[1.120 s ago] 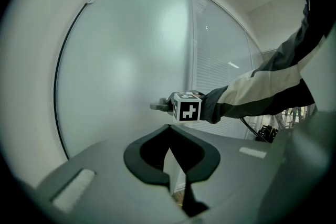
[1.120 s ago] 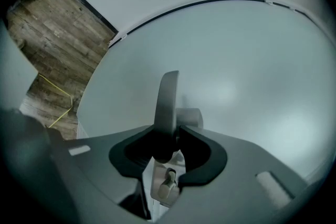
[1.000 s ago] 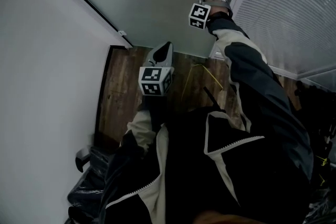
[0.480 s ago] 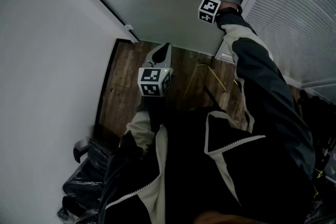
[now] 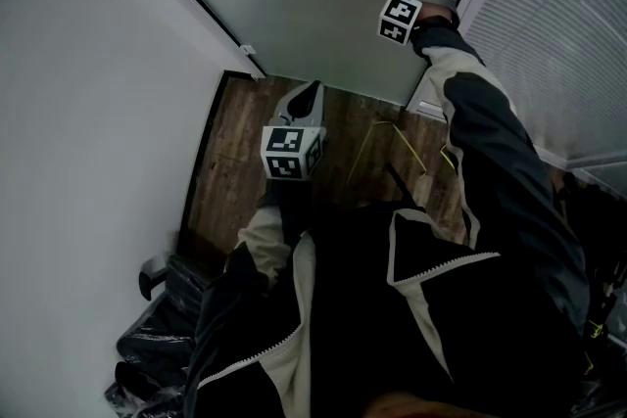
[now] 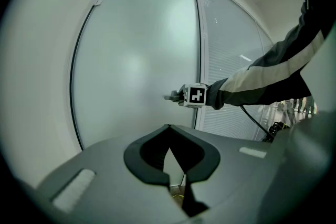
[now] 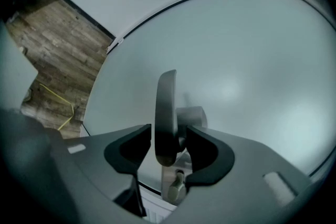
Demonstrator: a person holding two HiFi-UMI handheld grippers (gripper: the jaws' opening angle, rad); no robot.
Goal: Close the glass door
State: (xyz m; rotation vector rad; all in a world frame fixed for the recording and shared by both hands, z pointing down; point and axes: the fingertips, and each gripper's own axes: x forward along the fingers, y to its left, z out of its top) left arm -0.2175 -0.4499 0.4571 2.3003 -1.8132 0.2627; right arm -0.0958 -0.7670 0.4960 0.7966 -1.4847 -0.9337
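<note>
Tongs on the right have just been opening, door handle loose between them. Far glass door looks shut, so probably done. Left tongs together, empty.

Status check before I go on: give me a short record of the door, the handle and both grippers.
door: frosted glass, looks closed, not certain
handle: lever, standing between the right gripper's jaws
right gripper: at the handle, jaws have just been opening, pads now off it
left gripper: shut, empty, held back from the door
</note>
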